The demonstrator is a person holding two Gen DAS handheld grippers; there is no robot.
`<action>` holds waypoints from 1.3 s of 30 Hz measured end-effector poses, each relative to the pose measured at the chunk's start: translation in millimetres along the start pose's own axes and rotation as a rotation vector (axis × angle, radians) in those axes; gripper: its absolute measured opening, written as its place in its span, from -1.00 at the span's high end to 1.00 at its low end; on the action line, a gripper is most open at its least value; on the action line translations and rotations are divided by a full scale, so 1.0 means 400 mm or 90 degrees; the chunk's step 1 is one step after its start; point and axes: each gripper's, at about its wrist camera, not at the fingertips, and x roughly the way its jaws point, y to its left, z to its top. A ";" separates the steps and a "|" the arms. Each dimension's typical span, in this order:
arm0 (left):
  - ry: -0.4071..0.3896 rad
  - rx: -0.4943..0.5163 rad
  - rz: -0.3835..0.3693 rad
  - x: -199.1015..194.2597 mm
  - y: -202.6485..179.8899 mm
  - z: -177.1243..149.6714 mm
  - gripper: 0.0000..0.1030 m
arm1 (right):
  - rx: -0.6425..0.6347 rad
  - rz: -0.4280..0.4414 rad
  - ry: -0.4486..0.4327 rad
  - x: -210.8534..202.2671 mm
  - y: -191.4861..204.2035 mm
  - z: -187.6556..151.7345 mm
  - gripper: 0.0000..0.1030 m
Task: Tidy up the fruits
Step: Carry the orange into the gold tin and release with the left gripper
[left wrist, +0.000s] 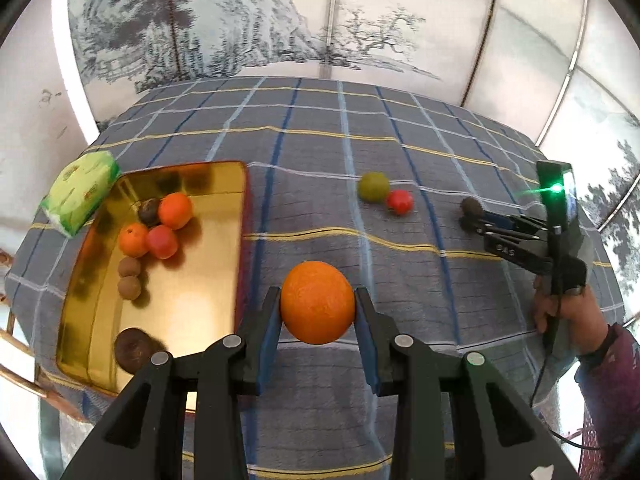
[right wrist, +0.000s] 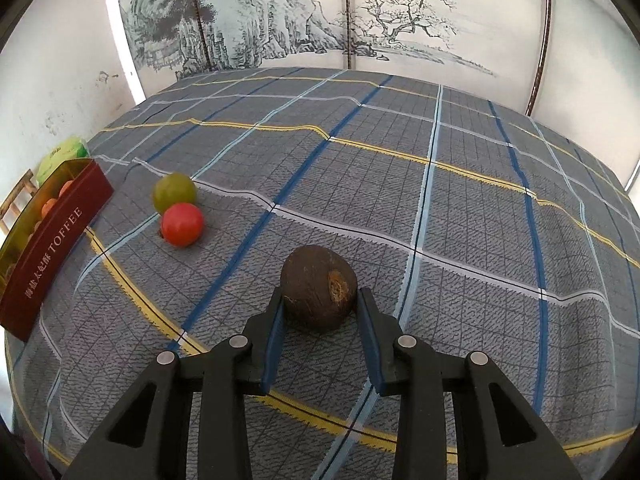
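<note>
My left gripper (left wrist: 317, 306) is shut on a large orange (left wrist: 317, 307), held above the checked cloth just right of the gold tin tray (left wrist: 216, 216). The tray holds several fruits: oranges (left wrist: 175, 211), a red one (left wrist: 162, 242), small brown ones (left wrist: 129, 268) and a dark brown one (left wrist: 132, 350). My right gripper (right wrist: 320, 304) is shut on a dark brown round fruit (right wrist: 319, 294) that rests on the cloth; the same gripper (left wrist: 476, 222) and fruit (left wrist: 471, 208) show at the right of the left wrist view. A green fruit (right wrist: 174, 192) and a red fruit (right wrist: 182, 224) lie touching on the cloth.
A green tissue pack (left wrist: 82, 194) lies behind the tray at the table's left edge. The tray's red side wall (right wrist: 56, 248) reads TOFFEE. A person's hand and dark red sleeve (left wrist: 600, 360) hold the right gripper. A painted folding screen (right wrist: 320, 12) stands behind the table.
</note>
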 end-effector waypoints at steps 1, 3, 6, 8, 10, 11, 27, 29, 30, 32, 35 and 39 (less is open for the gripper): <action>0.001 -0.005 0.002 -0.001 0.012 -0.002 0.38 | 0.000 0.000 0.000 0.000 0.001 0.000 0.31; 0.002 -0.018 0.008 -0.003 0.037 -0.006 0.38 | 0.001 0.001 0.000 0.000 0.000 0.000 0.31; 0.003 -0.037 0.021 -0.004 0.080 -0.011 0.38 | 0.001 0.001 0.000 0.000 0.000 0.000 0.31; 0.001 -0.043 0.037 -0.004 0.106 -0.015 0.38 | 0.000 0.000 0.000 0.000 0.000 0.000 0.31; -0.001 -0.048 0.050 -0.002 0.133 -0.018 0.38 | 0.001 0.001 0.000 0.000 0.000 0.000 0.31; -0.002 -0.053 0.054 -0.001 0.148 -0.020 0.38 | 0.001 0.001 0.000 0.000 0.000 0.000 0.31; 0.007 -0.060 0.074 0.044 0.199 -0.028 0.38 | 0.000 0.000 0.000 0.001 0.000 0.000 0.31; 0.009 -0.061 0.074 0.048 0.199 -0.029 0.38 | 0.000 0.000 0.000 0.001 0.000 0.000 0.31; 0.010 -0.061 0.074 0.050 0.200 -0.029 0.38 | 0.000 0.000 0.000 0.001 0.001 0.000 0.31; 0.011 -0.061 0.074 0.052 0.200 -0.029 0.38 | 0.000 0.000 0.000 0.002 0.000 0.000 0.31; 0.013 -0.058 0.076 0.057 0.198 -0.030 0.38 | -0.001 0.000 0.000 0.002 0.001 0.001 0.31; 0.015 -0.052 0.078 0.063 0.197 -0.028 0.37 | -0.002 -0.001 0.001 0.002 0.002 0.001 0.31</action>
